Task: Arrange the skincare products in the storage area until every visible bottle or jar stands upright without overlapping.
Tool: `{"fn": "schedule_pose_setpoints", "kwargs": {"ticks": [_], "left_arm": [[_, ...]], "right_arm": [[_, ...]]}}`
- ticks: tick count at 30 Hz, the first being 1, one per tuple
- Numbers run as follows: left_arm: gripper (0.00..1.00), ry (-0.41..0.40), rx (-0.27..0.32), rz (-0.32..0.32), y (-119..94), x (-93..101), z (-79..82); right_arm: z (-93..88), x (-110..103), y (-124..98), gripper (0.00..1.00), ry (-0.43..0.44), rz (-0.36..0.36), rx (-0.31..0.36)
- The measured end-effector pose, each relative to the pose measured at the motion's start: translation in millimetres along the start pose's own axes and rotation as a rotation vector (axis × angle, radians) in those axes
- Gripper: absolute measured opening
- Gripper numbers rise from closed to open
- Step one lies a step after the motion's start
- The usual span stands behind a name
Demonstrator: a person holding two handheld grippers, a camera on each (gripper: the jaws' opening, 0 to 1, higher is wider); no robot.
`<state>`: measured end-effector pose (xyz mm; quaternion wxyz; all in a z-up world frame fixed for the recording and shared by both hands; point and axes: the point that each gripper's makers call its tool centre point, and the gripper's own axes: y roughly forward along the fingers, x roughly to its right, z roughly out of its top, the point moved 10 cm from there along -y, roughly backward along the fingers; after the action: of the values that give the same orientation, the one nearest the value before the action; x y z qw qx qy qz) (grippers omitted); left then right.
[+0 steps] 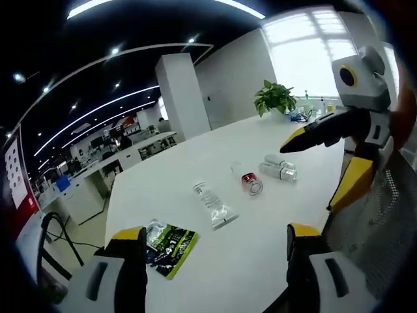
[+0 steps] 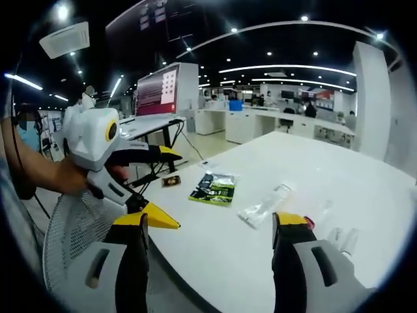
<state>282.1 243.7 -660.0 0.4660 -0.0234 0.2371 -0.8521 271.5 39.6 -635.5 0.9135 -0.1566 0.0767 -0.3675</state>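
Observation:
Several skincare items lie on their sides on the white table (image 1: 215, 147). Nearest is a clear bottle (image 1: 214, 207) (image 2: 264, 203); past it are a small red-capped bottle (image 1: 249, 182) (image 2: 307, 222) and a pair of clear bottles (image 1: 279, 168) (image 2: 342, 240). A green and black sachet (image 1: 171, 246) (image 2: 214, 188) lies flat near the table edge. My left gripper (image 1: 215, 254) (image 2: 180, 190) hovers open over the edge, holding nothing. My right gripper (image 2: 212, 248) (image 1: 307, 177) is open and empty too, beside the clear pair.
A potted plant (image 1: 275, 98) and small clutter stand at the table's far end by the window. A grey mesh chair (image 2: 71, 241) (image 1: 378, 222) sits at the near edge. A small dark card (image 2: 171, 180) lies by the sachet. Office desks stand beyond.

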Motion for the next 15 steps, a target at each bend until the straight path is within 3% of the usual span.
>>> {"fn": "schedule_pose_setpoints", "kwargs": {"ticks": [3,7,11,15], "left_arm": [[0.91,0.003,-0.014,-0.005,0.6,-0.5,-2.0],[0.91,-0.002,-0.020,-0.005,0.1,-2.0,-3.5],[0.90,0.012,-0.038,-0.005,0.4,-2.0,-5.8],[0.90,0.007,-0.039,-0.001,-0.1,-3.2,-6.3]], "right_arm": [[3.1,1.3,-0.2,0.75,0.008,0.009,0.001],[11.0,12.7,-3.4,0.77,0.084,-0.022,0.026],[27.9,26.3,1.2,0.79,-0.016,-0.025,0.030],[41.5,41.0,9.0,0.79,-0.062,-0.032,0.022]]}}
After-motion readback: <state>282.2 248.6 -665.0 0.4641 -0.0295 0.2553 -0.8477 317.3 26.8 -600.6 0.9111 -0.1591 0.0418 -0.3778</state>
